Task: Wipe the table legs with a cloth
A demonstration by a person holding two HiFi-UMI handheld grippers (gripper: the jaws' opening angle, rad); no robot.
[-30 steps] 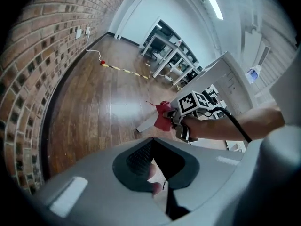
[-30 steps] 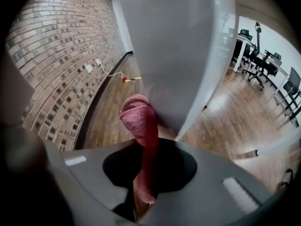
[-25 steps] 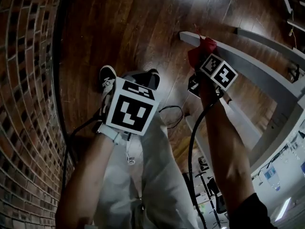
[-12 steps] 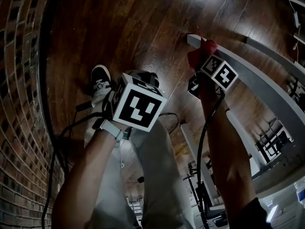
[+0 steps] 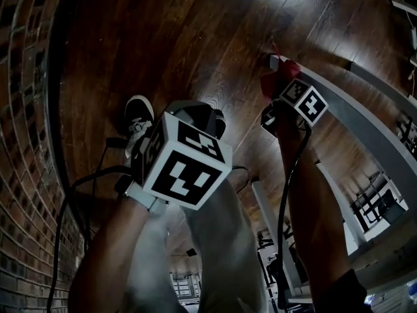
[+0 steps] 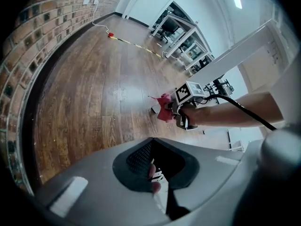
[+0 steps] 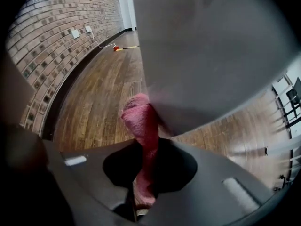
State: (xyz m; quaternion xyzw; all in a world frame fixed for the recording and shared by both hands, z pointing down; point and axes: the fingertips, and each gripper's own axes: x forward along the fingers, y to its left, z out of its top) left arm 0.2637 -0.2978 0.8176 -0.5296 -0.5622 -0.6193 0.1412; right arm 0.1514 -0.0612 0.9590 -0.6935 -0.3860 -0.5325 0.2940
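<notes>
A grey table leg (image 5: pixel 352 109) slants down to its foot on the dark wood floor (image 5: pixel 195 31). My right gripper (image 5: pixel 277 95) is shut on a red cloth (image 5: pixel 279 78) and holds it against the leg, close to the foot. In the right gripper view the cloth (image 7: pixel 141 121) runs up from between the jaws to the leg's broad grey face (image 7: pixel 202 55). My left gripper (image 5: pixel 195 117) hangs over the person's legs, away from the table. Its own view shows the right gripper (image 6: pixel 181 109) with the cloth (image 6: pixel 164 108), but its jaws are hidden in a dark opening.
A brick wall (image 5: pixel 26 109) curves along the left. The person's shoe (image 5: pixel 137 116) and trouser legs are under the left gripper. Black cables (image 5: pixel 65 201) trail across the floor. Desks and chairs (image 6: pixel 178 27) stand at the far end, and a cord with a red piece (image 6: pixel 111 34) lies by the wall.
The right gripper has slid the cloth down the leg toward its foot. The left gripper has sunk as well and stays over the person's legs.
</notes>
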